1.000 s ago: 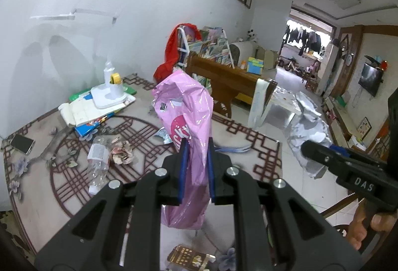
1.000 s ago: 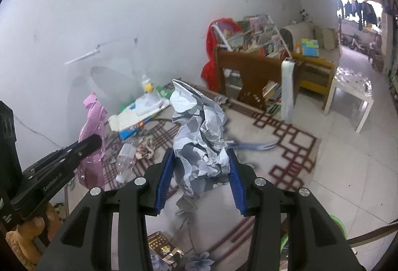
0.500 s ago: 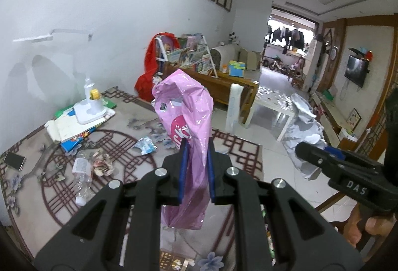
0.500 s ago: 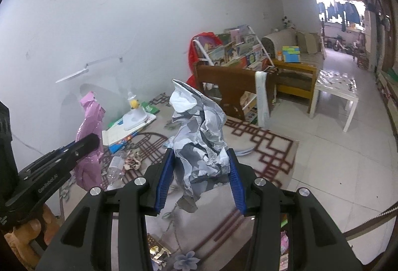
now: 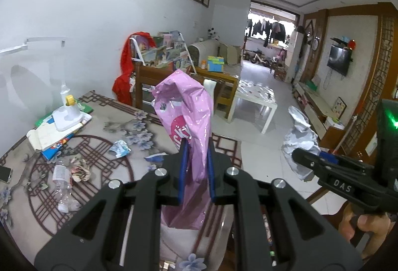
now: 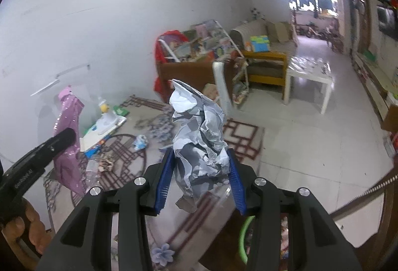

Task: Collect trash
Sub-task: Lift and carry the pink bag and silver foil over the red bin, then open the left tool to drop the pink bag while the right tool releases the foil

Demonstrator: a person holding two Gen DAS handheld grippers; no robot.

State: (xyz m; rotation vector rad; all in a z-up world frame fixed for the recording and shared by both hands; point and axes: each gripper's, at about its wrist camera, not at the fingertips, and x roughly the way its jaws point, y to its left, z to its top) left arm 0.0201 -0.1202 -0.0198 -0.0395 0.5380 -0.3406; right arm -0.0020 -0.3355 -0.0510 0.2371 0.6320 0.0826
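Left gripper (image 5: 195,169) clamped on a pink bag (image 5: 186,121) — right gripper (image 6: 200,180) pinching crumpled paper (image 6: 199,141) — above the littered table (image 5: 104,146).

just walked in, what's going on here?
A person is collecting trash with a handheld gripper in each hand. The left gripper is shut on a pink plastic bag; the right gripper is clamped on a crumpled wad of white paper. Both are held up above the table, where a plastic bottle and some wrappers remain.
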